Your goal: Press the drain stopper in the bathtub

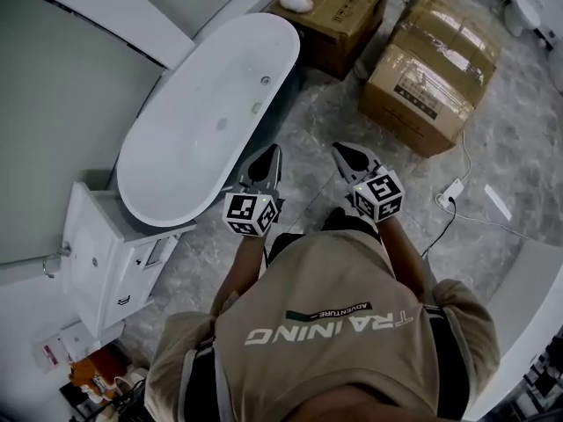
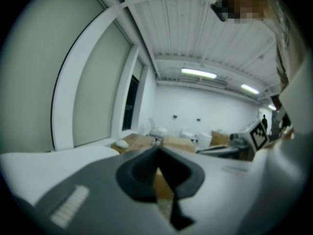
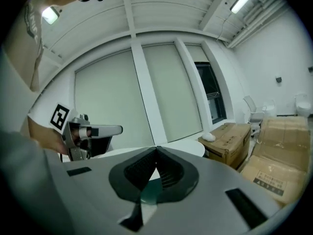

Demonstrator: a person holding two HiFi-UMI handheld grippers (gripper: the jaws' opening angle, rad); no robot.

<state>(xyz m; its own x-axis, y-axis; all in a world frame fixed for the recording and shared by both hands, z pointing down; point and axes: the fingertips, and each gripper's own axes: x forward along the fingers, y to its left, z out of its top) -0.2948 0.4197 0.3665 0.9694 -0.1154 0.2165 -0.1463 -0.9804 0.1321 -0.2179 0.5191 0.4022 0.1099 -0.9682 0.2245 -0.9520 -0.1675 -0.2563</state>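
Obs., from beside the tub: a person in a beige shirt holds both tools out in front, above the grey marbled floor

Left gripper: jaws pressed together tip to tip, nothing between them. It hangs just beside the outer rim of the white oval bathtub, over floor rather than over the basin

Right gripper: jaws likewise closed, nothing pinched. It is near the left one, on the side away from the tub

Drain stopper: small round spot on the tub bottom, about mid-length. It is too small to make out any detail. It is well apart from both grippers, and neither touches it or the tub

Surroundings:
- A white cabinet touches the near end of the tub
- Two cardboard boxes stand on the floor beyond the grippers, one large, one at the tub's far end
- A white plug and cable lie on the floor to the right
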